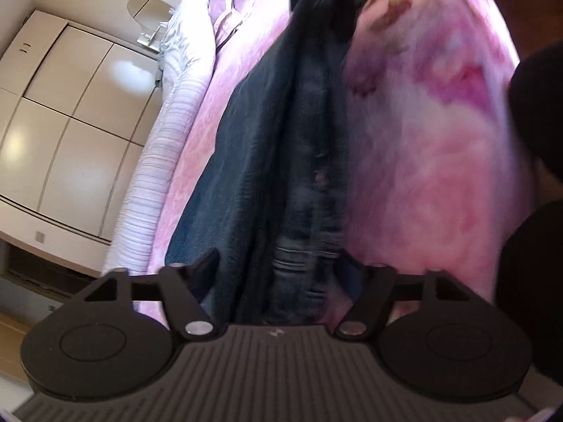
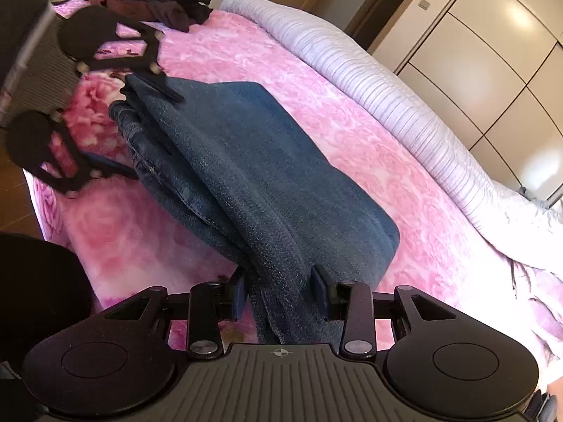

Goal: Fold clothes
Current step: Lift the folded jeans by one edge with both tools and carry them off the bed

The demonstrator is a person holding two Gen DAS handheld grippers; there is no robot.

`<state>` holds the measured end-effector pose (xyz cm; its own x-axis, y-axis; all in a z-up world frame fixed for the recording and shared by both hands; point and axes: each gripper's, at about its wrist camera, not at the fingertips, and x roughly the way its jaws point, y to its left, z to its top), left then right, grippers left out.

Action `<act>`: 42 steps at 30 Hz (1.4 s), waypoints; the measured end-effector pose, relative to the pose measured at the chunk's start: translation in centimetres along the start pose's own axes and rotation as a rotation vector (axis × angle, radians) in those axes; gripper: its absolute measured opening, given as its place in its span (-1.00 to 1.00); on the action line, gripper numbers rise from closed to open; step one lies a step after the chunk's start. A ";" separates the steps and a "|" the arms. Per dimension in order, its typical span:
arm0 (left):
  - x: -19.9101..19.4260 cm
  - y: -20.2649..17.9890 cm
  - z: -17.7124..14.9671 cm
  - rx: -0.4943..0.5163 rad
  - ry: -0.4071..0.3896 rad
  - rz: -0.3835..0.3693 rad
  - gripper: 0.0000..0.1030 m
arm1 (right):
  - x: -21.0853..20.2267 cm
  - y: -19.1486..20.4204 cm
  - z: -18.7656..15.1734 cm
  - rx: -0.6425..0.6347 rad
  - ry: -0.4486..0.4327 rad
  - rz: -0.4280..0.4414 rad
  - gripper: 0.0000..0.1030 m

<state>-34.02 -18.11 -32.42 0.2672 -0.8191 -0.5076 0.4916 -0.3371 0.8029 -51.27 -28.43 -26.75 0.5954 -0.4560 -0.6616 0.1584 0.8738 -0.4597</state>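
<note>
Between the fingers of the right hand-held gripper, a pair of blue jeans runs forward and away across the pink floral blanket of the bed. The denim lies in a long, narrow band, several layers thick, so the legs appear stacked lengthwise. Right pads sit close on either side of the near end and seem to pinch it, the jaws narrowed to about the thickness of the bundle. At the far end of the band, ahead and to the left of the right tool, the left hand-held gripper reaches in, its fingers on either side of the bunched denim. Left wrist view is blurred; the jeans fill the space between that gripper's fingers, and it appears closed on them, though the pad tips are mostly hidden by cloth. Judgement: jeans are folded lengthwise and held at both ends; the crosswise folds that would shorten them into a compact stack are not yet visible. Beyond the left gripper, at the far edge of the bed, sits a heap of dark garments, unfolded and jumbled, likely more work left. A ribbed pale lilac quilt lies to the right; cream wardrobe doors stand beyond it.
</note>
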 end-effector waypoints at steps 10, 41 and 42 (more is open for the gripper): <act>-0.4 2.7 -0.1 -0.153 -0.014 -0.096 -0.14 | 1.6 7.3 -3.5 -0.300 -0.060 -0.178 0.52; -5.7 21.3 8.4 -0.114 0.038 -0.451 -0.37 | -9.3 -9.5 7.2 -0.287 0.097 0.052 -0.36; -6.0 22.2 9.1 -0.108 0.027 -0.474 -0.37 | -10.8 -10.3 7.9 -0.274 0.121 0.060 -0.36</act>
<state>-32.31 -24.88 -8.69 0.0137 -0.5747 -0.8183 0.6469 -0.6189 0.4455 -53.15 -31.19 -10.20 0.4966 -0.4357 -0.7507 -0.1026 0.8294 -0.5492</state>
